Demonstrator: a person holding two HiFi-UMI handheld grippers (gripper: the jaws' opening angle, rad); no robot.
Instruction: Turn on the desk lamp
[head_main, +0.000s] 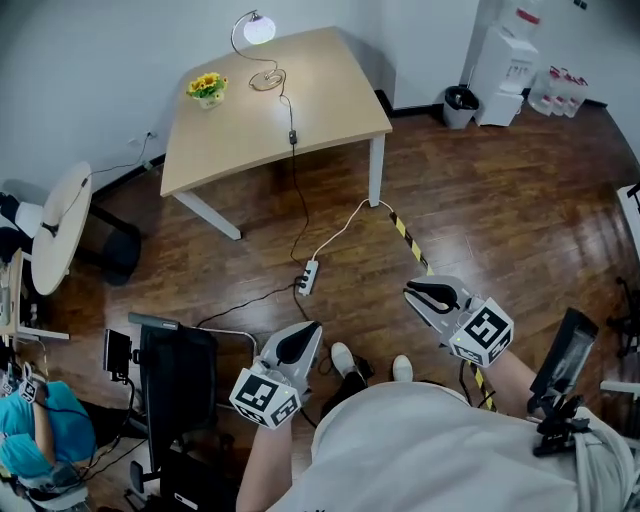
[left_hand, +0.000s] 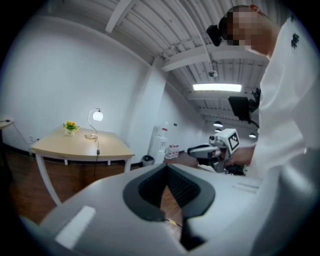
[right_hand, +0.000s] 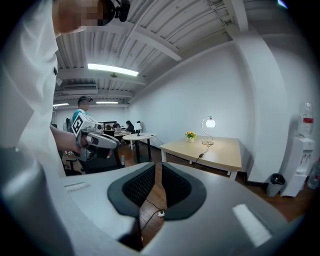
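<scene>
Two grippers are held low in front of the person's torso, well apart from the table (head_main: 330, 100). Far left on it sits a pot of yellow flowers (head_main: 207, 87). Beside that, at the far corner, stands the desk lamp (head_main: 258, 30), its globe lit. The left gripper (head_main: 300, 340) angles forward, jaws together and empty. The right gripper (head_main: 425, 293) points left, its jaws drawn to a thin slit, clasping nothing.
</scene>
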